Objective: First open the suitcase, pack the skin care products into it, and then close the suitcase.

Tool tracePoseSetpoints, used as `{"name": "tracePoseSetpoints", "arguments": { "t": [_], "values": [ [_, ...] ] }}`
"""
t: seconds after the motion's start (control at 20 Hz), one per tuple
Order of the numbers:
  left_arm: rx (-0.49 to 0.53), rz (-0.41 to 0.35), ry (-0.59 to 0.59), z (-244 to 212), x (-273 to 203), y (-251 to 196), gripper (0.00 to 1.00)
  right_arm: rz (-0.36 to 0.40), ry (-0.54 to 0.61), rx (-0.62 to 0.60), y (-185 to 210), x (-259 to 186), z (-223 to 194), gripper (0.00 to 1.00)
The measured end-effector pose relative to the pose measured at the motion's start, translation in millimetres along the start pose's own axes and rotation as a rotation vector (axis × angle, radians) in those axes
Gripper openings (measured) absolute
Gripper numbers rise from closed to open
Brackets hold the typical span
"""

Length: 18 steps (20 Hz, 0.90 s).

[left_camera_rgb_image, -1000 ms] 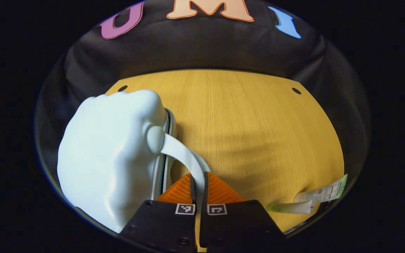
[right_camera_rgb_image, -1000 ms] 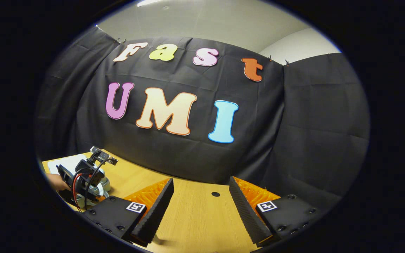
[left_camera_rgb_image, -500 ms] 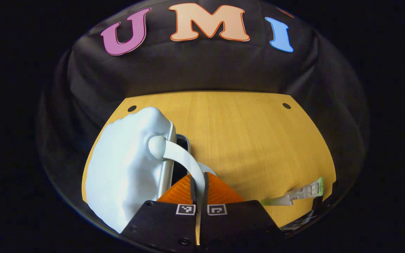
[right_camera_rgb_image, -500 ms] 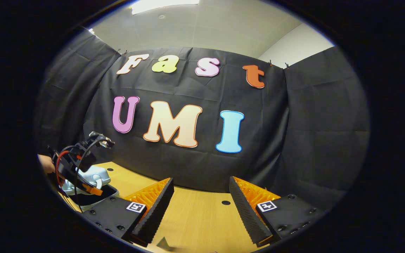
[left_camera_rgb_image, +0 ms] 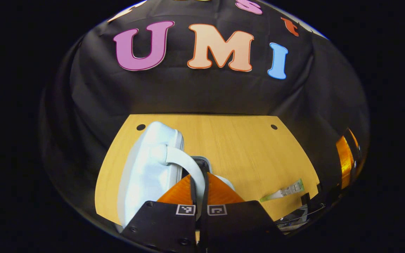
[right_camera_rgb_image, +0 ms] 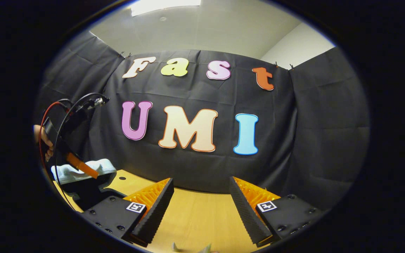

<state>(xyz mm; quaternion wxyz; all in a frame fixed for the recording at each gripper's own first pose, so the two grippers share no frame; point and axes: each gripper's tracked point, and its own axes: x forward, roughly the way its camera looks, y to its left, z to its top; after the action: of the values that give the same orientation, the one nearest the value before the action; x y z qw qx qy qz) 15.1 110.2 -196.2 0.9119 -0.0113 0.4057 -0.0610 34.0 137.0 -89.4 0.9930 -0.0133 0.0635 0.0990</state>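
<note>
A pale blue hard-shell suitcase (left_camera_rgb_image: 146, 168) lies on the wooden table (left_camera_rgb_image: 244, 147), its lid tilted up so that the dark inside (left_camera_rgb_image: 200, 162) shows. My left gripper (left_camera_rgb_image: 199, 175) is shut on the lid's white strap handle (left_camera_rgb_image: 183, 162). A green-and-white skin care tube (left_camera_rgb_image: 287, 190) lies on the table to the right. In the right gripper view my right gripper (right_camera_rgb_image: 201, 181) is open over bare table, with nothing between its fingers. At far left there, a hand (right_camera_rgb_image: 42, 137) holds the left gripper (right_camera_rgb_image: 81, 168) against the raised lid (right_camera_rgb_image: 83, 169).
The black cloth wall closes off the table's far side and both flanks. Two small dark holes (left_camera_rgb_image: 141, 127) mark the table's far corners. The right gripper's body (left_camera_rgb_image: 345, 161) shows at the right edge of the left gripper view.
My left gripper has risen with the handle, and the lid has swung up from nearly shut to steeply open. The right gripper has stayed open and has hardly moved.
</note>
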Motion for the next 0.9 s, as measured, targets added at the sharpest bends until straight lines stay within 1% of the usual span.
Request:
{"name": "tracePoseSetpoints", "arguments": {
  "t": [0.05,0.15,0.2,0.3,0.35,0.4,0.5,0.65,0.8,0.9],
  "values": [
    [-0.013,0.012,-0.023,9.4,-9.6,18.2,0.00,-0.003,0.004,0.002,8.7,2.1,-0.4,1.00],
    [-0.004,0.040,-0.070,23.2,-19.3,51.5,0.01,-0.017,0.006,0.002,21.5,4.9,0.4,1.00],
    [-0.001,0.055,-0.081,25.1,-24.5,69.2,0.00,-0.026,0.001,0.005,26.9,4.9,2.7,0.99],
    [-0.005,0.093,-0.100,27.6,-31.3,107.0,0.00,-0.040,-0.004,0.014,41.9,9.9,6.0,1.00],
    [-0.003,0.119,-0.112,30.4,-32.5,128.5,0.00,-0.046,-0.002,0.013,47.9,11.5,5.7,0.99],
    [-0.003,0.137,-0.117,30.7,-34.4,145.5,0.00,-0.050,0.001,0.009,55.3,14.6,5.4,1.00],
    [-0.027,0.164,-0.125,28.7,-36.2,179.0,0.00,-0.050,-0.001,-0.001,66.4,15.7,7.0,0.99],
    [-0.065,0.184,-0.152,26.9,-35.0,217.2,0.00,-0.035,-0.003,-0.033,87.4,20.1,10.2,0.99],
    [-0.090,0.204,-0.133,16.1,-28.2,252.4,0.00,-0.021,-0.003,-0.043,101.7,20.6,11.7,0.99],
    [-0.105,0.245,-0.118,5.9,-23.3,280.8,0.00,-0.022,0.002,-0.057,106.2,21.8,10.4,1.00]
  ]
}}
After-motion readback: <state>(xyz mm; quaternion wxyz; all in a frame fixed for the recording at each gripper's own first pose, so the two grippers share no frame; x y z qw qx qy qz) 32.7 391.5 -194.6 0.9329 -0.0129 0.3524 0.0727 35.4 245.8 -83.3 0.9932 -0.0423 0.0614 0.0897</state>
